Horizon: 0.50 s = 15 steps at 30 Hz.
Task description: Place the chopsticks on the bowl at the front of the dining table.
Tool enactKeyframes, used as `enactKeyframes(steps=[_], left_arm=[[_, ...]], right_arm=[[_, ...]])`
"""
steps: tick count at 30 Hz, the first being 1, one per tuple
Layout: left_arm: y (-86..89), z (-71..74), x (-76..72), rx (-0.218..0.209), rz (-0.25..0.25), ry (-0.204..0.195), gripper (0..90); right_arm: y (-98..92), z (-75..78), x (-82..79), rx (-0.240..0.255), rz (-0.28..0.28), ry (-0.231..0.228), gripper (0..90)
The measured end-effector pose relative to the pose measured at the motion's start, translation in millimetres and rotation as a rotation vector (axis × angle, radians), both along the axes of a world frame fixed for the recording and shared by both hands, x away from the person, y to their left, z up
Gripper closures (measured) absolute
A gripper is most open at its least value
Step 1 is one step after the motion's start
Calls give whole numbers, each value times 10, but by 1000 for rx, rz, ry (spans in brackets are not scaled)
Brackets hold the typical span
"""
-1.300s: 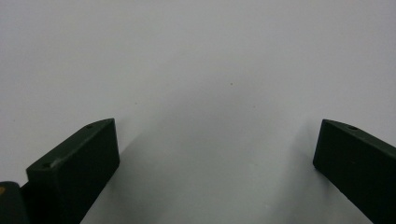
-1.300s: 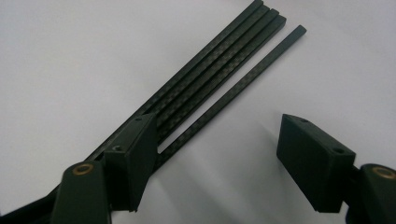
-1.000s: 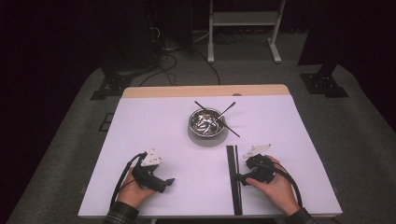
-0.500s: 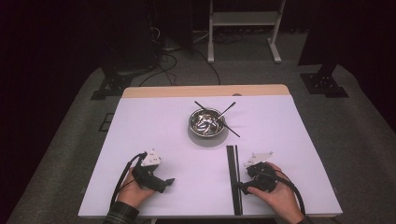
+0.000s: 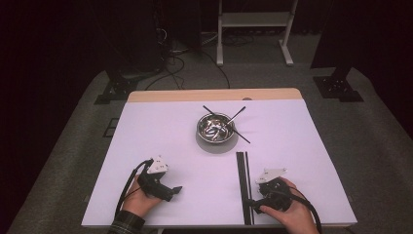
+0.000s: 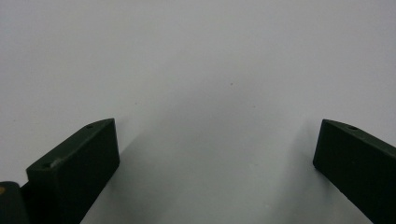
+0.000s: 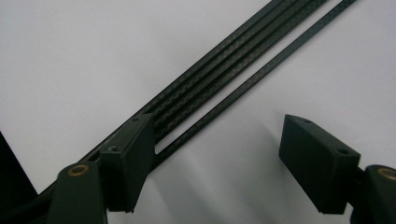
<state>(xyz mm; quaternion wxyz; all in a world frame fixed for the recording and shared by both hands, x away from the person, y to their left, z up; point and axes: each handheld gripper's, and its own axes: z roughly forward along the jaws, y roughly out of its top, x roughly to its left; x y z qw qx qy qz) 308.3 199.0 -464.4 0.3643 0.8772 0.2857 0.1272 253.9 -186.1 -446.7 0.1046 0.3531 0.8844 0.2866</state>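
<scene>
Your counter (image 5: 160, 131) is evenly and brightly lit from overhead, while the frame's upper edges sink into darkness. Soft shadows pool beneath each claw; close views look slightly blurred.

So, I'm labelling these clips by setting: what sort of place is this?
Likely a recording studio or lab: dark backdrop, cables on grey floor, a white table with a bowl and black rods.

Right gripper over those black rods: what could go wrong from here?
1. The rods lie tight side by side, and the open right gripper has one jaw on top of them; closing could catch several or push them apart.
2. They are thin and flat on the table, so the jaws may slip off.
3. A lifted rod could swing into the bowl ahead.
</scene>
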Motion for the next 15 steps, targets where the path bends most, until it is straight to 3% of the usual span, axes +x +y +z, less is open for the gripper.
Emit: enactKeyframes(steps=[15], left_arm=[[0,0,0,0,0,0,0]], right_arm=[[-87,-3,-10,-21,-18,-5,232]])
